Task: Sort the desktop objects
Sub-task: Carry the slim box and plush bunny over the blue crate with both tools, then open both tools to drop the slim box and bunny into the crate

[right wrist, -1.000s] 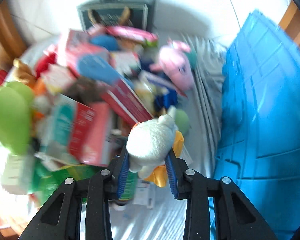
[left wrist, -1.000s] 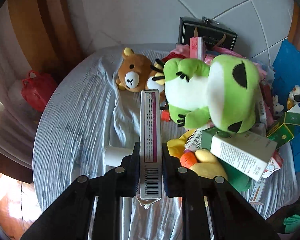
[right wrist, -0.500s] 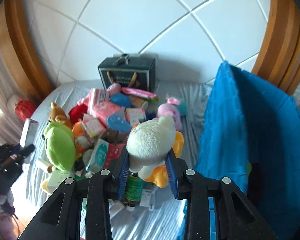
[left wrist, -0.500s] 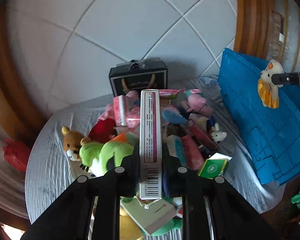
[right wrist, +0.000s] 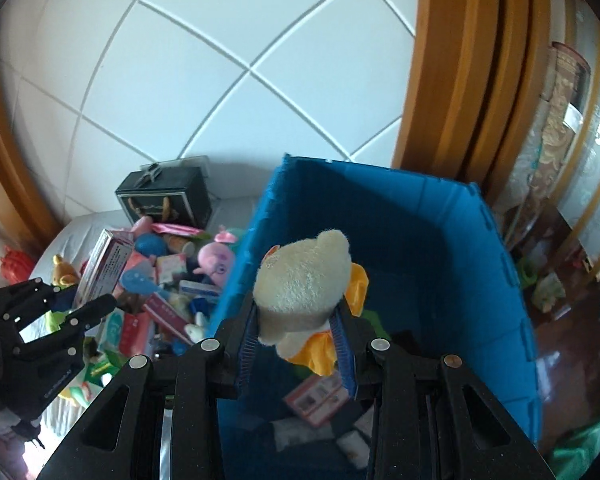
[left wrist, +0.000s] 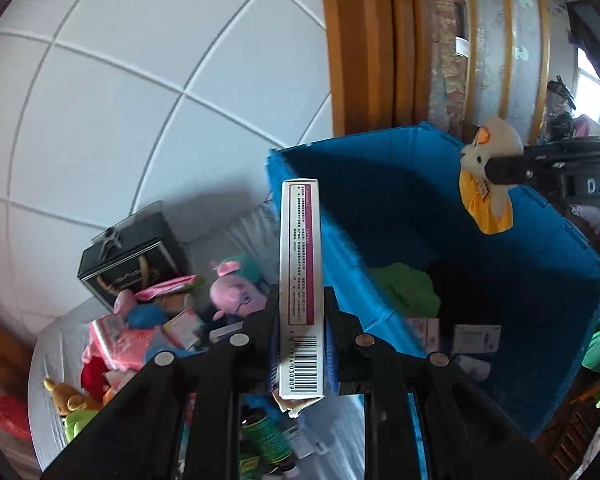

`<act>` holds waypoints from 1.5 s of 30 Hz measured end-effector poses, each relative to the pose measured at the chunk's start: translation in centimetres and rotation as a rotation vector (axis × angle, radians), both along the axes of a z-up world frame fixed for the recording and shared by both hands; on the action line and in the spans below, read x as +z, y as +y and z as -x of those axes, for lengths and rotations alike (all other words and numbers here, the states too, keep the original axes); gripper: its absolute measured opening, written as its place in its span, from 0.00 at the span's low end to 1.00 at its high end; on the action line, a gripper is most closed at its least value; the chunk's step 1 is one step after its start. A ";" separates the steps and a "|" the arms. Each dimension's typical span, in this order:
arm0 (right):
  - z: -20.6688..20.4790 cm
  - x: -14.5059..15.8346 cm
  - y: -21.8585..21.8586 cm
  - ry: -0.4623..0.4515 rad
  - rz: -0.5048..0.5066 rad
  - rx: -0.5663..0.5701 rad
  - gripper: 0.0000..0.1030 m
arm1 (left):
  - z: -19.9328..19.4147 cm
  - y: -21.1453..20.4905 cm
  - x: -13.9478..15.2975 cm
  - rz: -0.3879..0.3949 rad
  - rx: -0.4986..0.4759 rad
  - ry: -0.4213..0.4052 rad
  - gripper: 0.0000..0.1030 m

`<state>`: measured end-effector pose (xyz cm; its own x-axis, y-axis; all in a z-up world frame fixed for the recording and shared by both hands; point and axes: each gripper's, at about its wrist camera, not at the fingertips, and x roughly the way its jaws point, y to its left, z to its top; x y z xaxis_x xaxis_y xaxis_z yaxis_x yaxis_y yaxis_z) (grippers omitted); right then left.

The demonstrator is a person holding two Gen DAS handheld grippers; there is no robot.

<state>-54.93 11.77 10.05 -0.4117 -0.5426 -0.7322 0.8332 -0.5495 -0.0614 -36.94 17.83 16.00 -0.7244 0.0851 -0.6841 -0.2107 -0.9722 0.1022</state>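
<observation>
The left tool pinches a white carton upright near the blue bin; the right tool pinches a cream plush toy above the bin. A few items lie inside, but a large pile waits on the counter, so sorting looks early.

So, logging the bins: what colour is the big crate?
Blue; the crate shows best in the right wrist view.

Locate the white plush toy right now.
The white plush toy is clamped in the right gripper, held above the open blue bin; in the left wrist view it shows at upper right, over the bin.
</observation>
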 end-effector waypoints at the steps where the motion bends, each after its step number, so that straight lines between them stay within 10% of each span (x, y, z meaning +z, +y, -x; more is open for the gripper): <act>1: 1.5 -0.1 0.7 0.001 -0.011 -0.018 0.33 | 1.1 2.0 0.2 -0.001 -0.016 -0.003 0.18; 16: 20.8 -11.7 3.9 -0.160 -0.214 -0.129 0.33 | 16.3 21.3 -9.9 0.072 0.001 -0.323 0.18; 24: 23.6 -21.2 2.3 -0.179 -0.336 -0.127 0.33 | 20.8 22.3 -18.9 0.208 0.103 -0.482 0.18; 27: 24.4 -22.9 2.4 -0.252 -0.369 -0.145 0.33 | 21.3 20.8 -21.6 0.116 0.171 -0.639 0.18; 40: 24.3 -24.5 2.2 -0.245 -0.447 -0.143 0.45 | 22.0 18.5 -22.3 0.140 0.219 -0.627 0.18; 43: 24.2 -24.7 1.8 -0.258 -0.460 -0.144 0.74 | 22.1 18.4 -22.6 0.135 0.219 -0.640 0.39; 45: 24.1 -25.0 1.5 -0.257 -0.471 -0.141 0.78 | 22.1 18.6 -22.5 0.145 0.202 -0.631 0.71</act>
<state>-79.07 13.31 -14.92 -0.2331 -0.0849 -0.9687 0.7741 -0.6192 -0.1320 -59.00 36.46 -6.52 -0.1745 -0.1349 -0.9754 -0.0882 -0.9845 0.1519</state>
